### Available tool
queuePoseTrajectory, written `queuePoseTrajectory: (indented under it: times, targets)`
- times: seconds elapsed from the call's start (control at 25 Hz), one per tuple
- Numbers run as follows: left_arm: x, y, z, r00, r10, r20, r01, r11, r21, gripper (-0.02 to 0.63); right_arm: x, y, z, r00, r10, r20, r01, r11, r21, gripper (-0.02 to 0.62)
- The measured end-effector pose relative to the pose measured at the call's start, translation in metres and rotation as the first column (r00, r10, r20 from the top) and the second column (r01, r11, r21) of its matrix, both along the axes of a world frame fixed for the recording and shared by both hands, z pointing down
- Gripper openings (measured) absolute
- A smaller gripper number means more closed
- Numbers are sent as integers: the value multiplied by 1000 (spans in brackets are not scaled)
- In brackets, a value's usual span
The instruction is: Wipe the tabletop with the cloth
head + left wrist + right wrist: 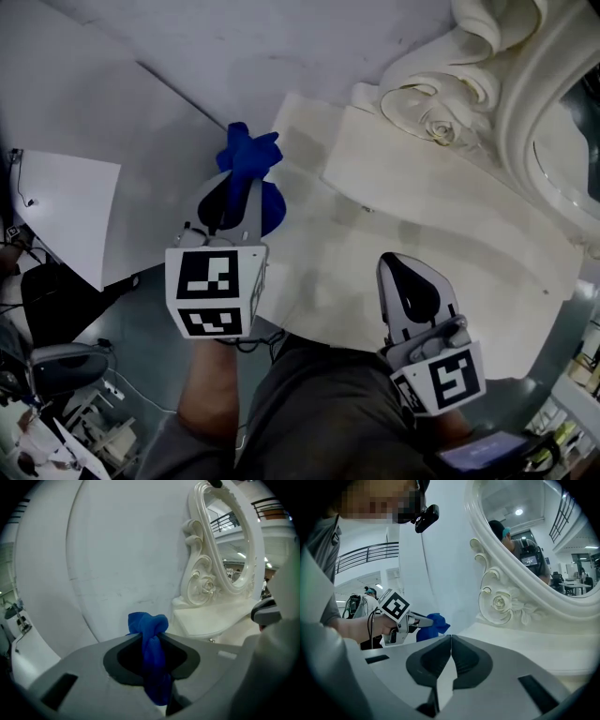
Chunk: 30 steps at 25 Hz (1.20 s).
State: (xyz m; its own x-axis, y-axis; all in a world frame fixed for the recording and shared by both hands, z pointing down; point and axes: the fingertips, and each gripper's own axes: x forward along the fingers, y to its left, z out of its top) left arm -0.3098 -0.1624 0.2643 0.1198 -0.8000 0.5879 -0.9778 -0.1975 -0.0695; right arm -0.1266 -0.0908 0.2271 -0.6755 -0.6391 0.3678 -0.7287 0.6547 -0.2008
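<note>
A bunched blue cloth (249, 155) sticks out past the tips of my left gripper (242, 187), which is shut on it just off the left edge of the white tabletop (450, 234). In the left gripper view the cloth (152, 630) hangs pinched between the jaws, held in the air before the white wall. My right gripper (398, 272) hovers over the tabletop's near edge with its jaws shut and nothing in them. The right gripper view shows its jaws (451, 641) meeting along one line, with the left gripper (415, 620) and the cloth (437, 623) off to its left.
An ornate white mirror frame (487, 75) with a carved rose stands along the back right of the tabletop. A raised white shelf (422, 178) lies at its foot. A white board (66, 206) and a chair (56, 366) stand on the floor at left.
</note>
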Motion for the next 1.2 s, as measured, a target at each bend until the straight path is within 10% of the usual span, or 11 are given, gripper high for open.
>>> queuePoseTrajectory:
  times: [0.8,1.2]
  targets:
    - [0,38,111,1000,5,14,-2,978,-208,92,6,22,35,997,20,-69,-23,999,-44,14]
    - [1,37,124,988,15,156,2,995,-104,92,22,32,55,995,42,-92,-51,994,-100,14]
